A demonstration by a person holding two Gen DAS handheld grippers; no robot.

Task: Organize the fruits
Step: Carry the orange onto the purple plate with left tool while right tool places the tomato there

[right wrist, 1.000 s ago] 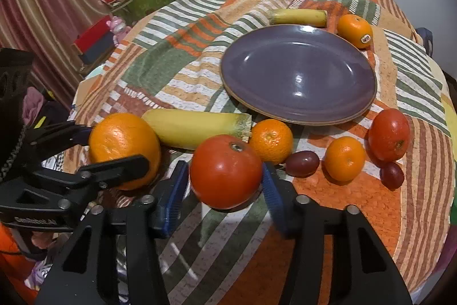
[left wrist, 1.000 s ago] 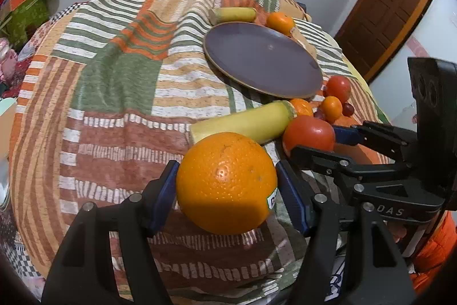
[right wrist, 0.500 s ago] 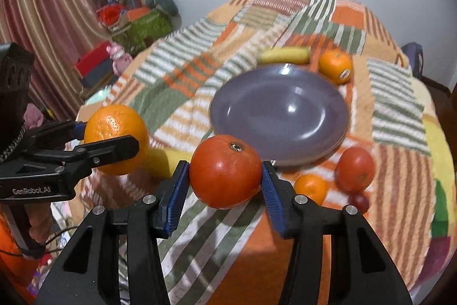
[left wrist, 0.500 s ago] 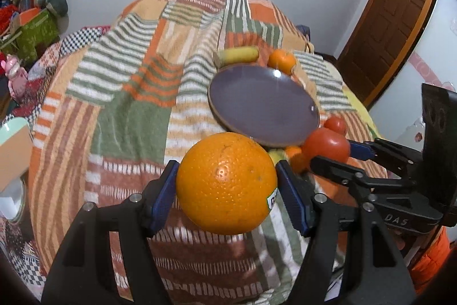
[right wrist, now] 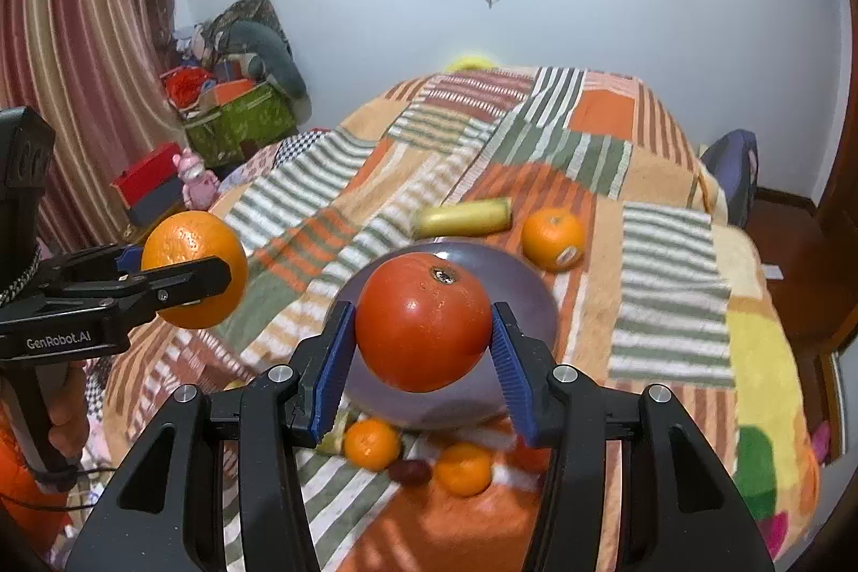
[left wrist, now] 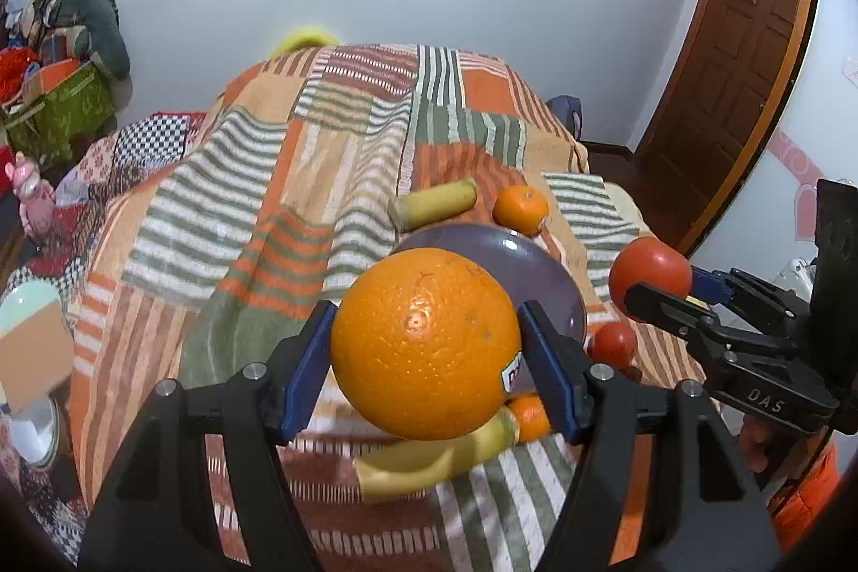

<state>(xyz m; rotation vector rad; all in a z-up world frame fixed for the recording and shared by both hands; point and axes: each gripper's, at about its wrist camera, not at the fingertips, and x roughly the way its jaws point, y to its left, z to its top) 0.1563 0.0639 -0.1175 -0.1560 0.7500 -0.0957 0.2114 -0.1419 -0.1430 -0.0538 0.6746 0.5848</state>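
Both grippers have risen off the quilt since the earlier frames, carrying their fruit, so the wall screen and door now fill the upper part of each view.

In the left wrist view the left gripper [left wrist: 426, 355] is clamped on the orange [left wrist: 426, 341], its blue pads pressing both sides, at frame centre and clear of the quilt [left wrist: 241, 207]. Behind it the plate [left wrist: 541, 274] shows partly, with a banana [left wrist: 434, 205] and a mandarin [left wrist: 521, 210] just beyond its far rim. Another banana [left wrist: 429, 457] lies lower centre, below the orange.

In the right wrist view the right gripper [right wrist: 421, 347] grips the tomato [right wrist: 423, 320] at frame centre, in front of the plate [right wrist: 528, 282]. Two mandarins [right wrist: 372, 443] and a grape [right wrist: 410, 470] lie at lower centre, near the plate's near rim. At left of that frame the left gripper holds the orange aloft, with a hand [right wrist: 67, 422] on its handle.
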